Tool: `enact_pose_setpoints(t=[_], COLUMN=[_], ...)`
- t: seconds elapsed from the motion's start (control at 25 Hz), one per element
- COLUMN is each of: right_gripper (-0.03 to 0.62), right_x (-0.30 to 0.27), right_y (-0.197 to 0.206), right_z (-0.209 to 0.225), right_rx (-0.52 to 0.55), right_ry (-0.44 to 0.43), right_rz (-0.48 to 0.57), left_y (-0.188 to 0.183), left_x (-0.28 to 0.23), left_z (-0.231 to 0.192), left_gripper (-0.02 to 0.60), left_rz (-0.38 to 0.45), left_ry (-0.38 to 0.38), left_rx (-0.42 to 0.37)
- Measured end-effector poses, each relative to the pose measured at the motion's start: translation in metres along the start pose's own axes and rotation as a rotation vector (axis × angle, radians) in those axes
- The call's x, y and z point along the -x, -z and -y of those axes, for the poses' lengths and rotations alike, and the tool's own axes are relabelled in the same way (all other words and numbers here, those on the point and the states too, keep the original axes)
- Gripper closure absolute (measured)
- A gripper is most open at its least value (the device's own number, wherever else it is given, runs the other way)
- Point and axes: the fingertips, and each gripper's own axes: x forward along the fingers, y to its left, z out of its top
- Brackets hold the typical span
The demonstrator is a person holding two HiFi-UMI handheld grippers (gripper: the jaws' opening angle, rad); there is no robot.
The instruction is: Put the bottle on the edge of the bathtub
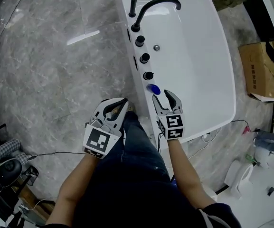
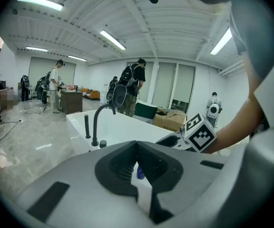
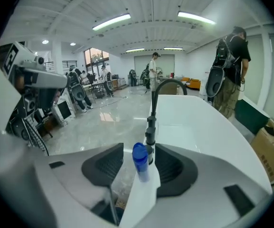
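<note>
Bright, even light comes from long ceiling tubes point(image 2: 113, 40), seen between eleven and one o'clock in both gripper views. One leaves a white streak of glare on the glossy floor point(image 1: 51, 80) at ten o'clock in the head view. The white tub point(image 1: 198, 70) is nearly washed out. Shadows are faint. Both gripper views bend strongly and darken toward the rim.

The bottle point(image 1: 153, 89) is small, with a bright blue cap and a paler blue body below it. It stands upright on the near rim of the white bathtub point(image 1: 224, 65). It sits between the spread jaws of the right tongs point(image 1: 161, 98), with a gap to the pad on either side, so neither pad touches it. The rim under it is flat, smooth and glossy.
</note>
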Motion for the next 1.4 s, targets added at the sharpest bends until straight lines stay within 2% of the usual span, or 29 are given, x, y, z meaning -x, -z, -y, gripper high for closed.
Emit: enact_pose_setpoints(t=[0.2, 0.32, 0.44, 0.52, 0.68, 0.88, 1.08, 1.28, 1.4], right_gripper=[0.382, 0.387, 0.521, 0.545, 0.562, 0.563, 0.563, 0.563, 0.563], right_x=[0.037, 0.058, 0.081, 0.096, 0.116, 0.135, 0.152, 0.172, 0.186], right_y=[-0.038, -0.071, -0.108, -0.135, -0.180, -0.250, -0.305, -0.343, -0.356], right_z=[0.009, 0.002, -0.010, -0.019, -0.042, -0.075, -0.100, -0.121, -0.135], right_rx=[-0.003, 0.011, 0.035, 0.057, 0.101, 0.161, 0.213, 0.251, 0.266], right_ry=[0.054, 0.050, 0.038, 0.017, -0.047, -0.110, -0.139, -0.155, -0.166], right_rz=[0.109, 0.187, 0.289, 0.356, 0.424, 0.585, 0.675, 0.753, 0.792], left_y=[-0.010, -0.024, -0.047, -0.065, -0.098, -0.139, -0.177, -0.204, -0.215], left_x=[0.011, 0.017, 0.028, 0.037, 0.061, 0.106, 0.157, 0.199, 0.220], left_z=[-0.008, -0.013, -0.018, -0.022, -0.029, -0.051, -0.070, -0.083, -0.082], left_gripper=[0.558, 0.558, 0.558, 0.558, 0.558, 0.558, 0.558, 0.558, 0.558], left_rz=[0.030, 0.071, 0.139, 0.196, 0.273, 0.395, 0.492, 0.539, 0.555], left_ry=[-0.019, -0.034, -0.060, -0.083, -0.144, -0.257, -0.411, -0.550, -0.599], left_rx=[0.013, 0.012, 0.010, 0.009, -0.002, -0.011, -0.029, -0.048, -0.061])
